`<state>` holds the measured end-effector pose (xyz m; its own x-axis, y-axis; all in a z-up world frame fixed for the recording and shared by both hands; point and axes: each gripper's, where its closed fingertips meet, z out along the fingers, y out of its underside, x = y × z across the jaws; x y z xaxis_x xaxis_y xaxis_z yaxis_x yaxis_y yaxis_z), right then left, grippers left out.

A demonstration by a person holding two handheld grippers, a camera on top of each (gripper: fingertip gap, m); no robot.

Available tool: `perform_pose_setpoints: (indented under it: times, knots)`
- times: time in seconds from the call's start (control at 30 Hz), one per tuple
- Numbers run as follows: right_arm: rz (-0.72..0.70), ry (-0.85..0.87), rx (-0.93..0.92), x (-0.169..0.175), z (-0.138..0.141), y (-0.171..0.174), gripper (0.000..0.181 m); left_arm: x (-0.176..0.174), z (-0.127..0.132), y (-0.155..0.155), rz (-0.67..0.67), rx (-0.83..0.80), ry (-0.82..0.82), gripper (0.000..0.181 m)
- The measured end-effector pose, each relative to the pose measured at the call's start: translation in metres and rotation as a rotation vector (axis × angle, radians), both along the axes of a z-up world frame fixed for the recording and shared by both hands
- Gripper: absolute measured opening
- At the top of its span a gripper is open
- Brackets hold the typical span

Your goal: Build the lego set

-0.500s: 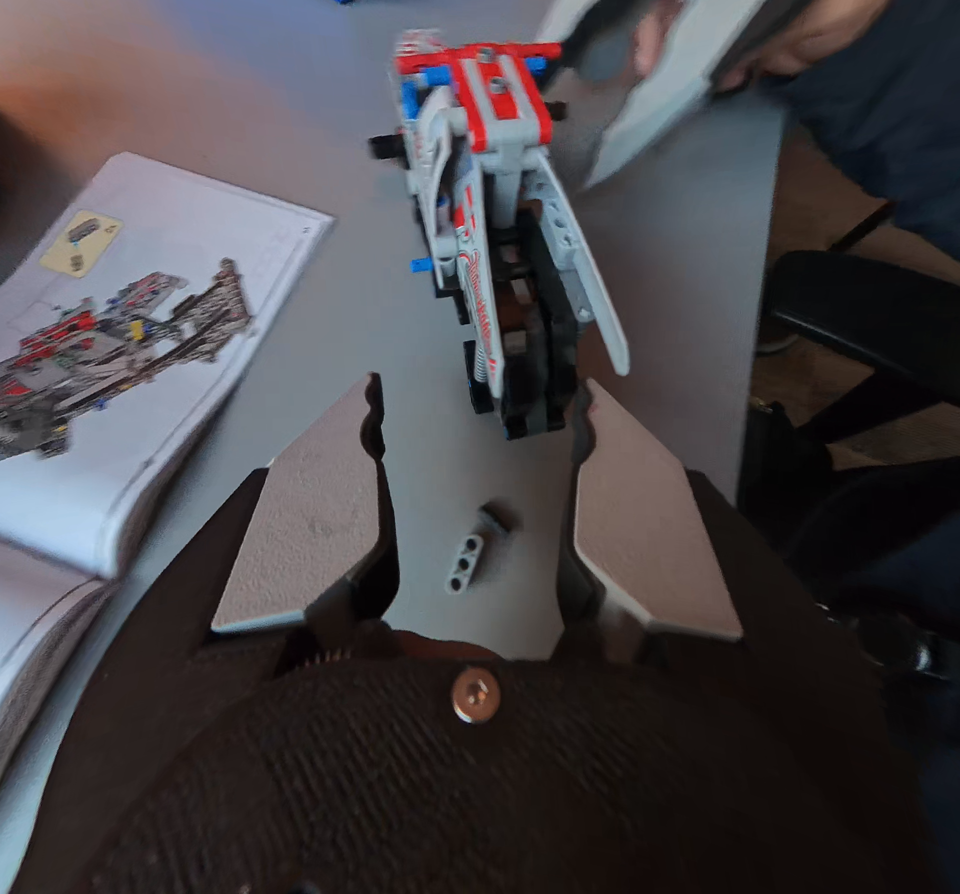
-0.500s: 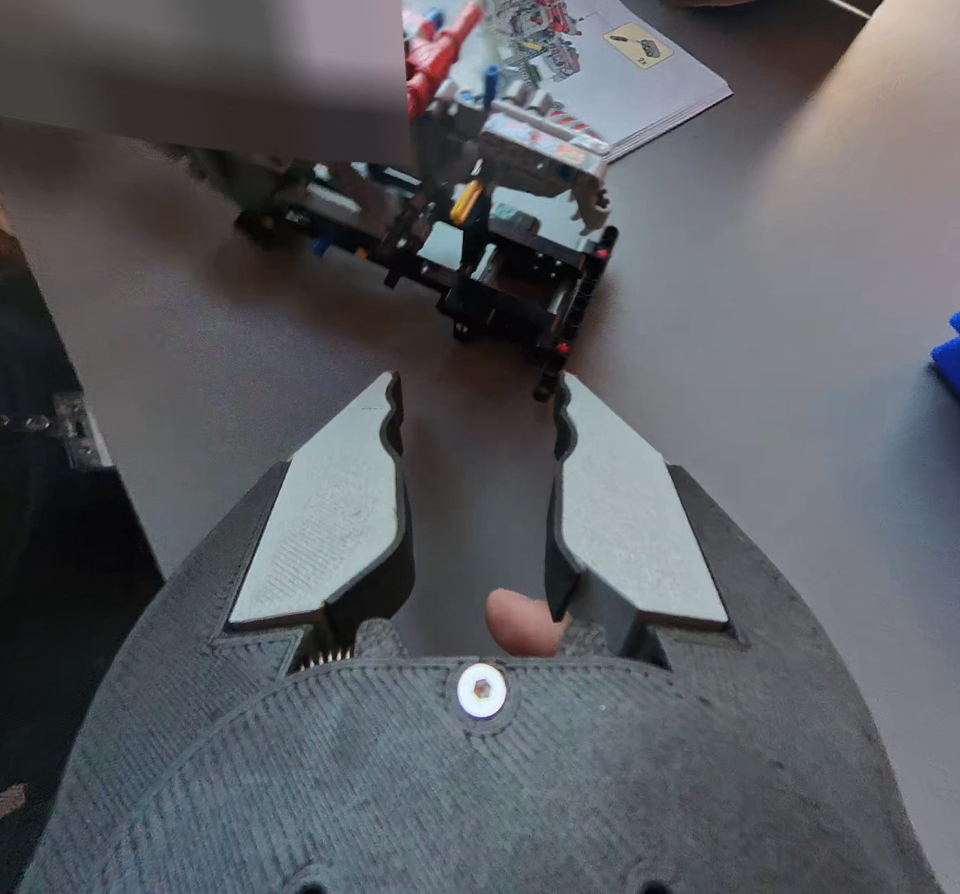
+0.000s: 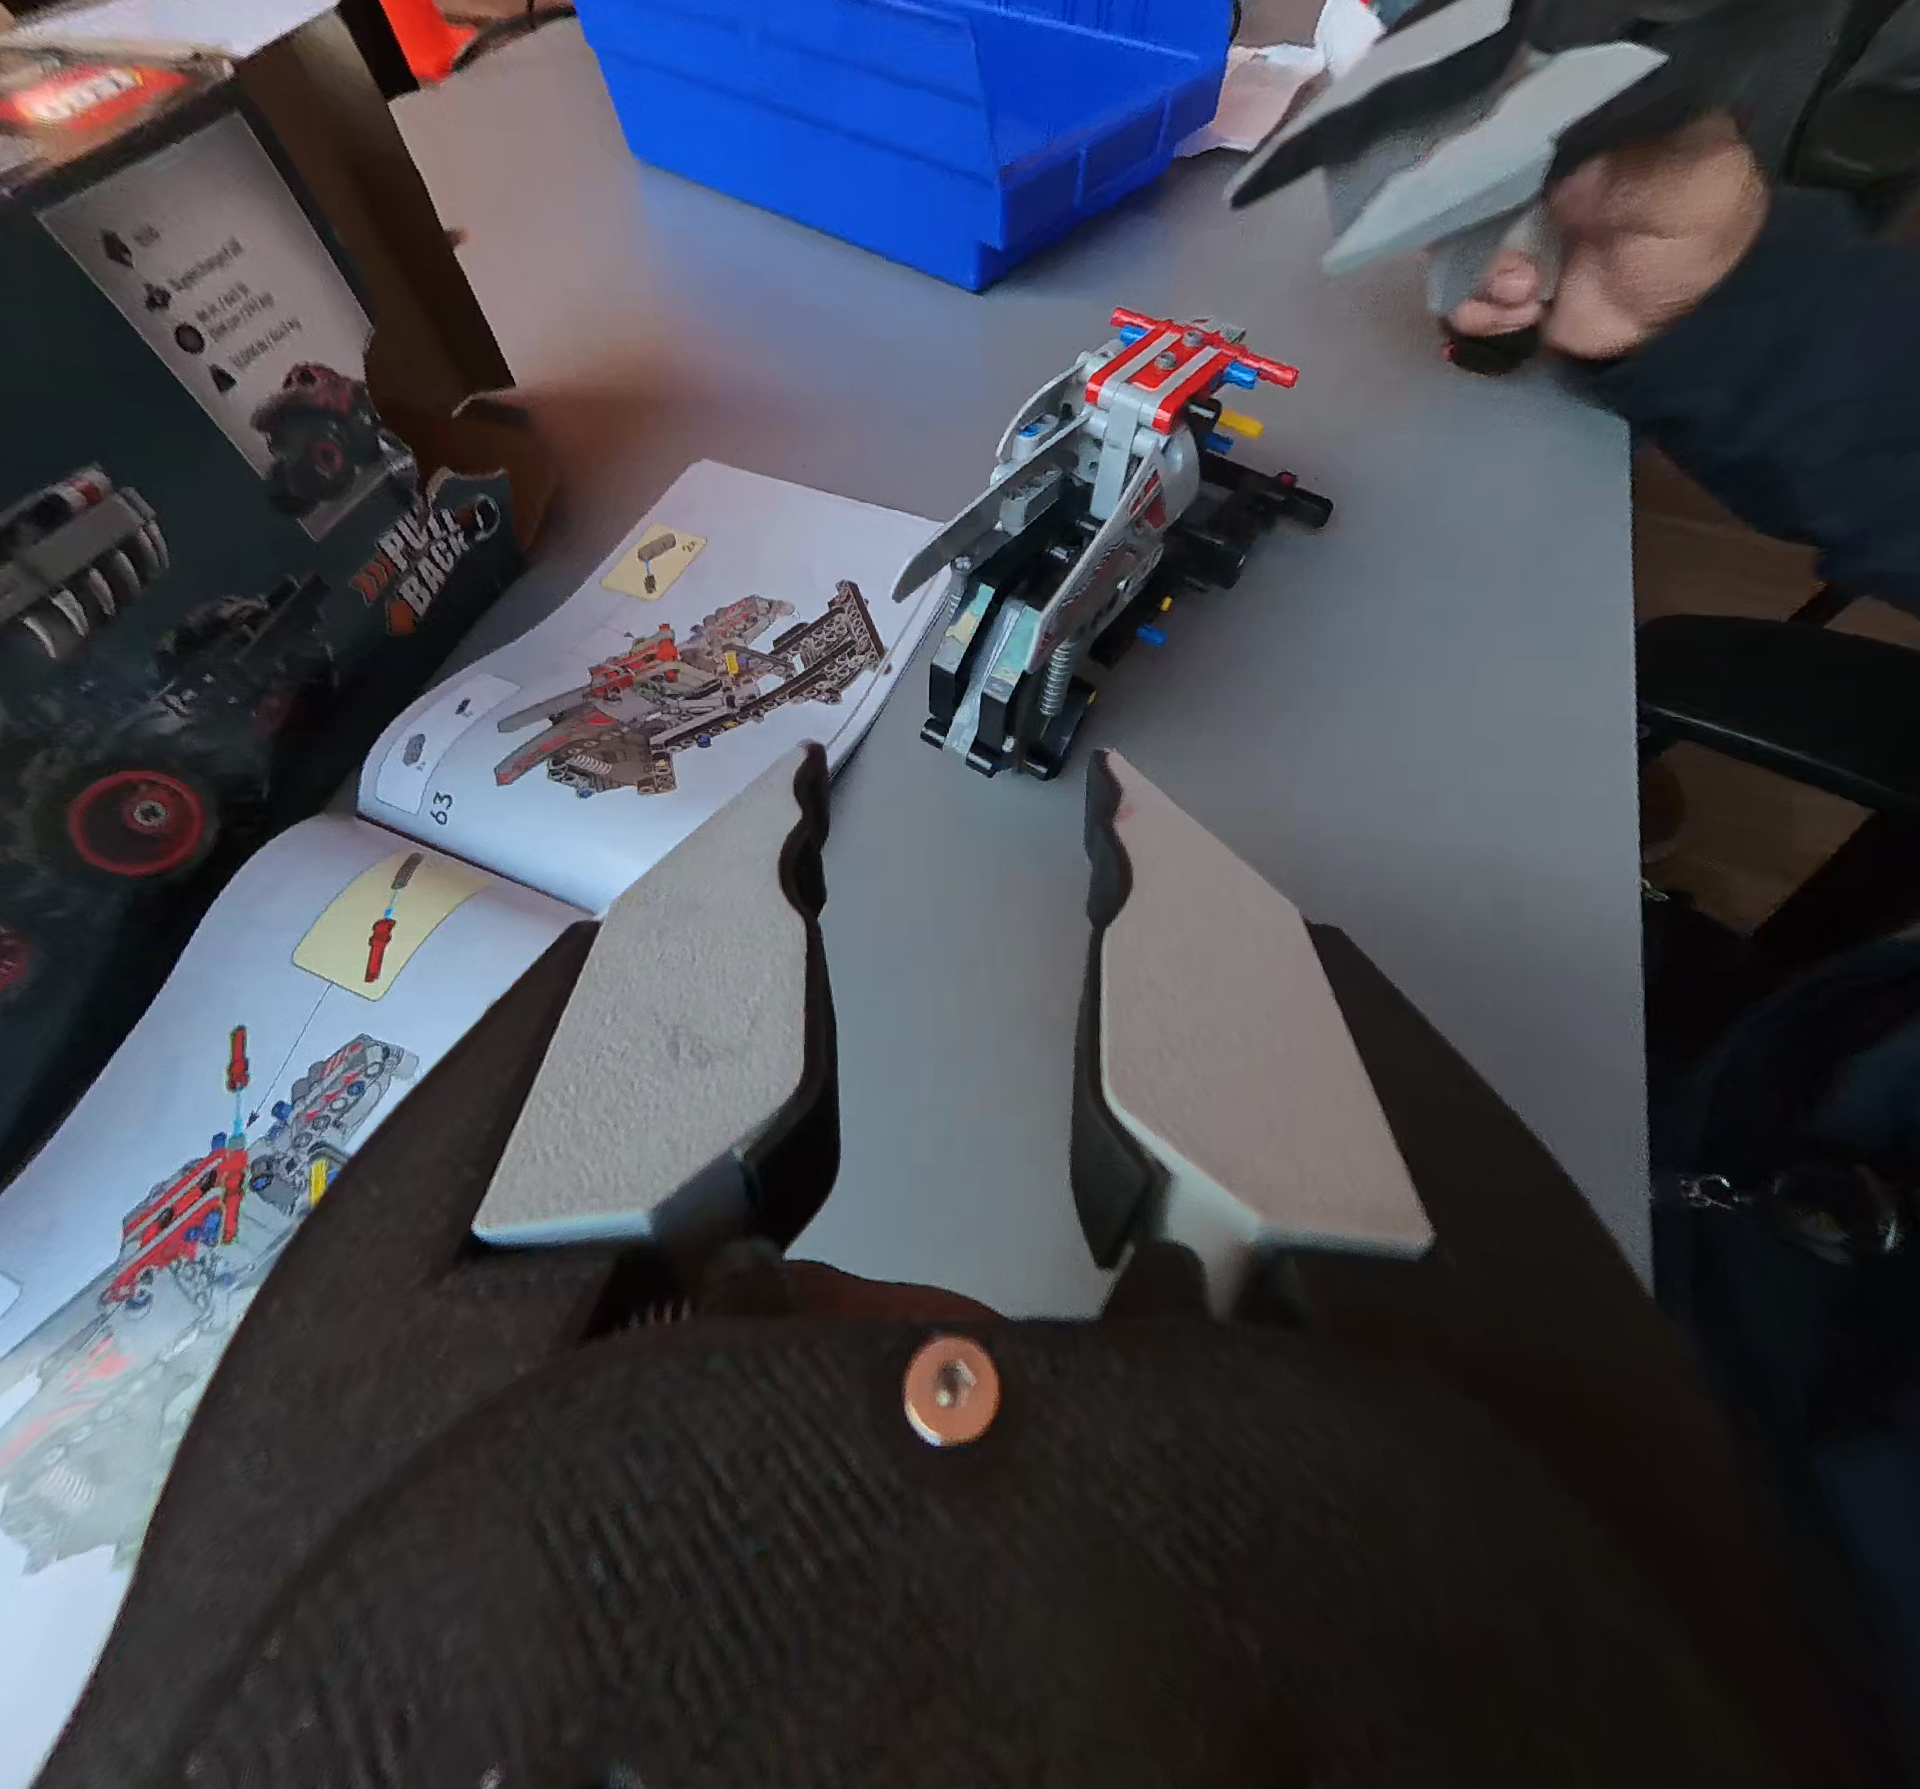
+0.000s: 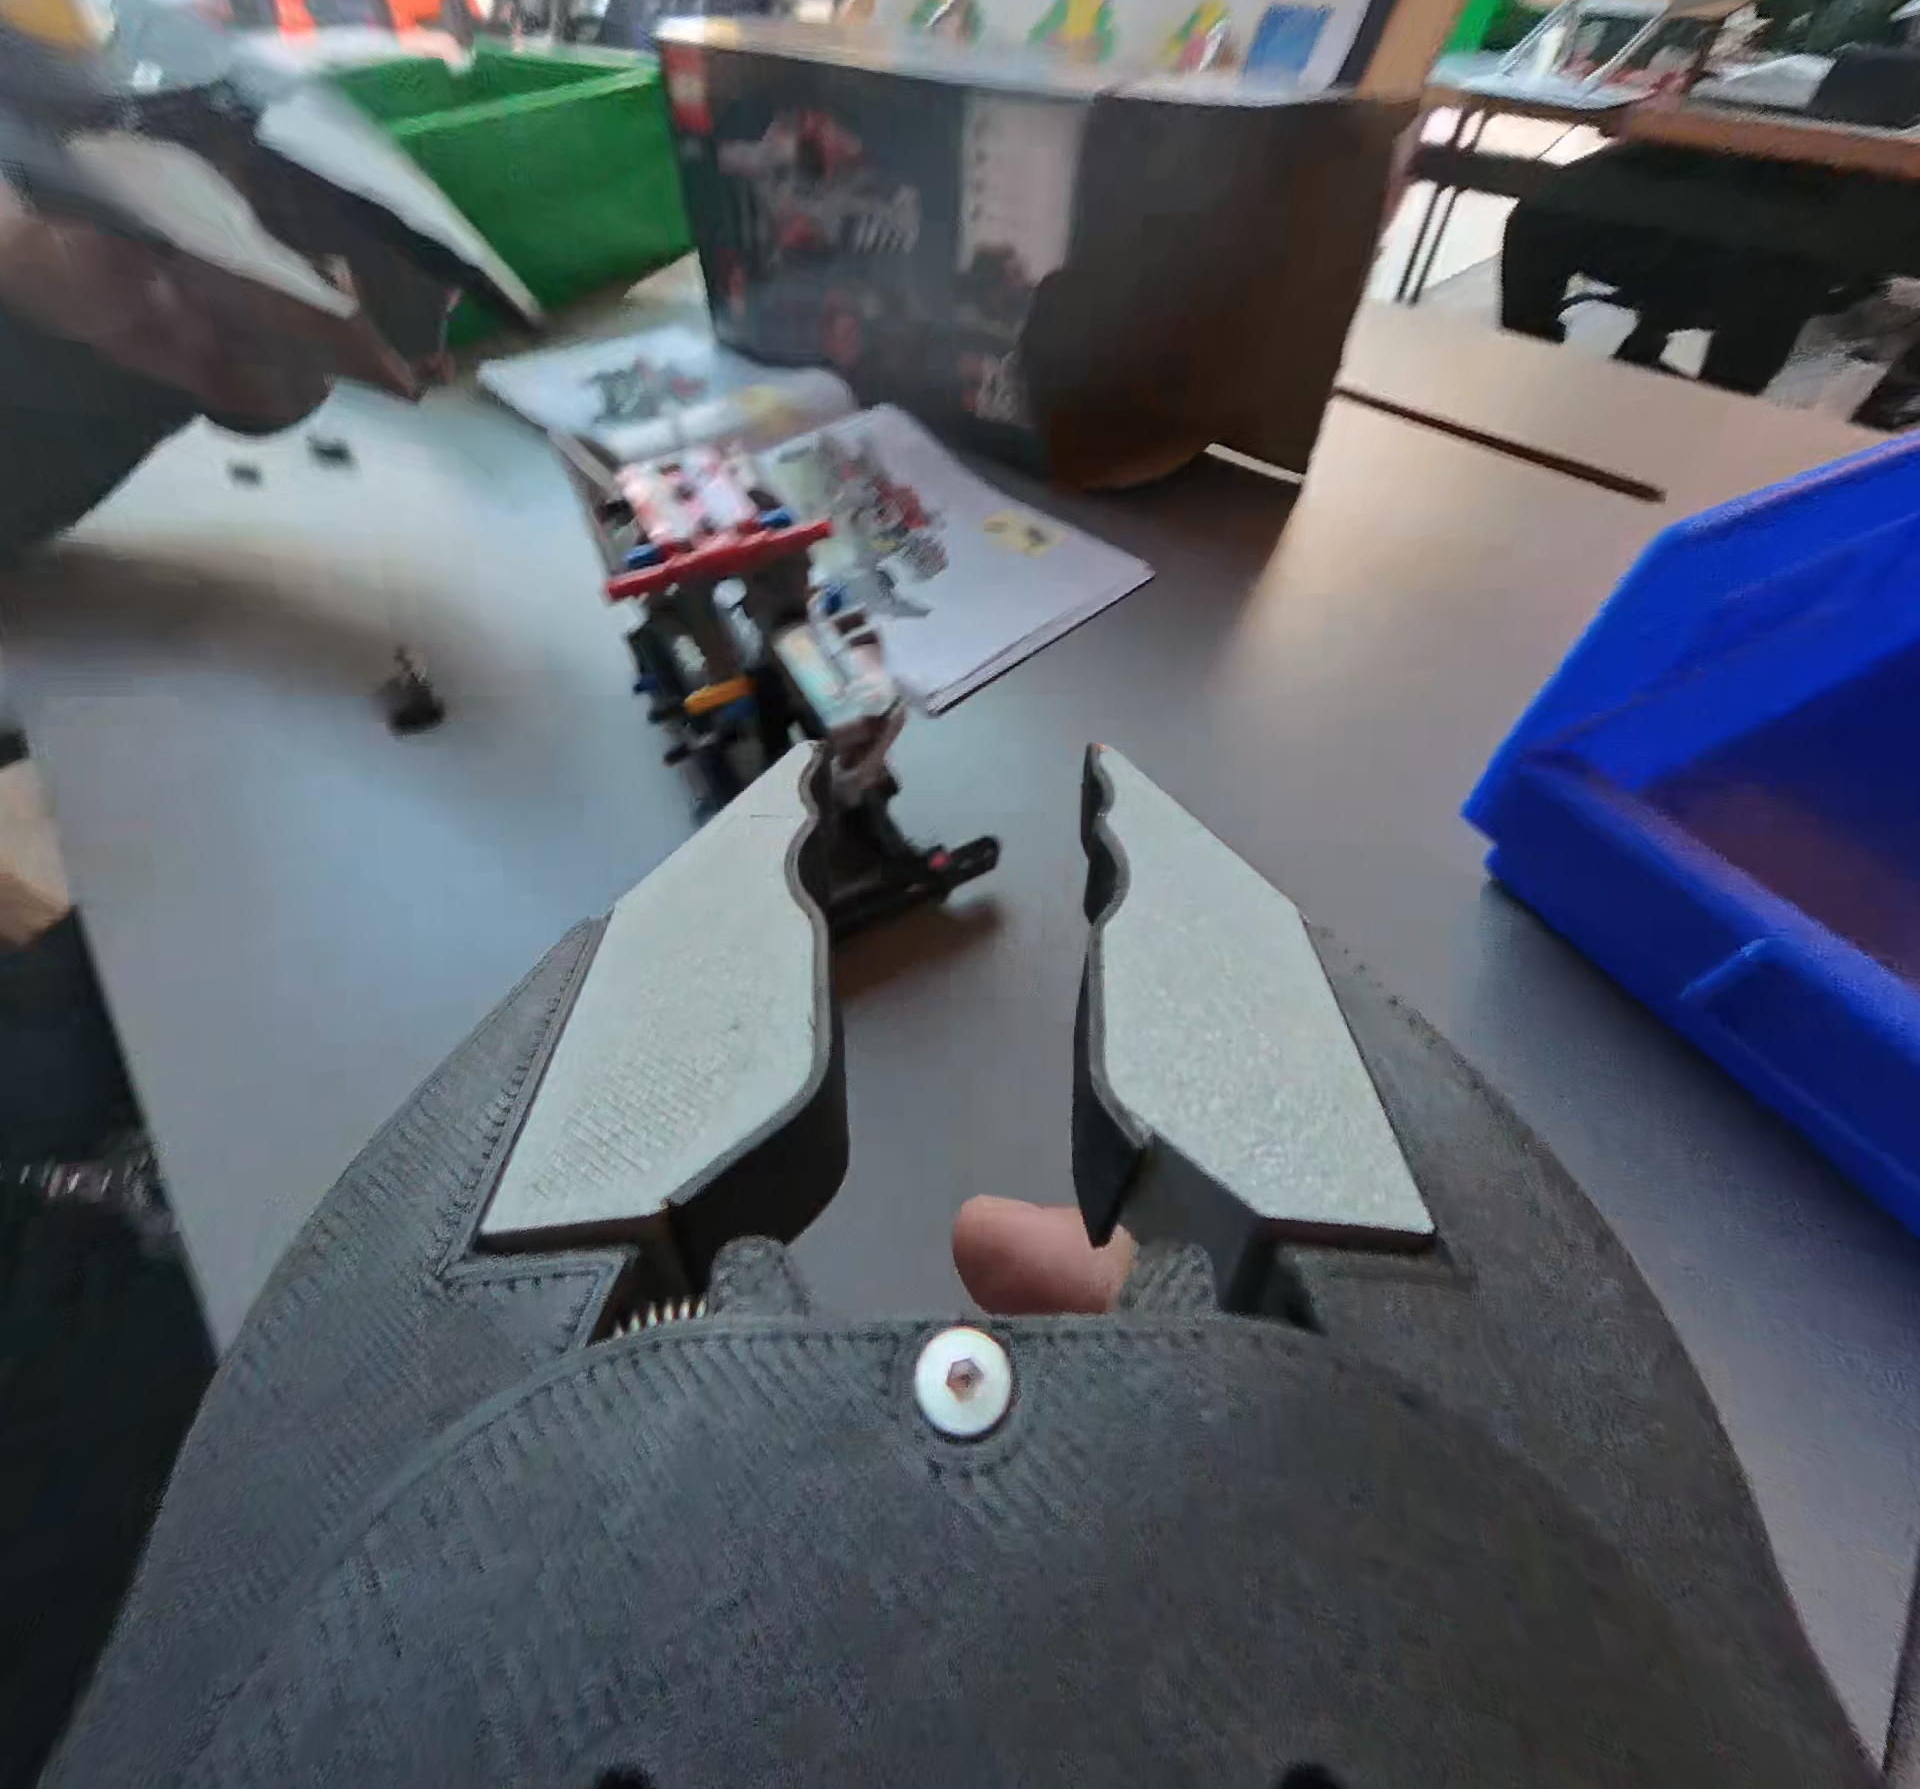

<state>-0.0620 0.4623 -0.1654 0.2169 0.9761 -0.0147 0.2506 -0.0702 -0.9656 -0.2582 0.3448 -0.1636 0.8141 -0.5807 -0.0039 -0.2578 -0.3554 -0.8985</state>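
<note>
**Both claws free above the half-built model**

The left claw [image 3: 951,783] stood with its jaws apart and nothing between them, low centre in its own view. Just beyond its tips, right of centre, the lego model [image 3: 1101,544] rested on the grey table [image 3: 1403,804]. The open instruction booklet [image 3: 665,659] lay touching or just beside the model, at centre left. The set's box [image 3: 208,451] stood at the left edge, and the blue bin [image 3: 914,66] sat at upper centre.

The right claw [image 4: 945,773] was likewise apart and held nothing; its left fingertip overlapped the near end of the model [image 4: 769,638] in its view, though contact could not be confirmed. Small dark loose parts [image 4: 410,695] lay on the table at middle left, well apart from the model.

Procedure, as judged: the step appeared to be fetching the next part.

1. Confirm the part against the open booklet page.
2. Steady the model with one claw on its black frame, not on the thin panels.
3. Close squarely on the small part, since such parts likely slip or twist.
</note>
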Motion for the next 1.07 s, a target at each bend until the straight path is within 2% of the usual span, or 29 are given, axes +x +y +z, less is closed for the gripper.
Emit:
perform_pose_setpoints:
  times: [0.13, 0.2, 0.33, 0.43, 0.6, 1.07]
  knots:
    - [-0.117, 0.143, -0.033, -0.007, 0.016, 0.04, 0.05, 0.005, -0.015, 0.0, -0.039, -0.018, -0.02, 0.042]
    - [-0.132, 0.146, -0.056, -0.009, 0.016, 0.048, 0.056, 0.005, -0.023, -0.002, -0.051, -0.069, -0.019, 0.042]
    - [-0.21, 0.093, 0.001, -0.001, 0.006, 0.058, 0.056, 0.008, -0.026, -0.005, -0.05, -0.083, -0.044, 0.038]
    - [-0.237, 0.112, -0.011, 0.004, 0.006, 0.059, 0.056, 0.005, -0.032, -0.003, -0.005, -0.096, -0.009, 0.038]
    - [-0.242, 0.09, -0.019, 0.006, -0.001, 0.057, 0.058, 0.006, -0.035, -0.002, 0.025, -0.134, -0.075, 0.037]
    - [-0.238, 0.0, 0.063, -0.005, -0.009, 0.055, 0.057, 0.011, -0.043, -0.004, 0.017, -0.215, -0.144, 0.038]
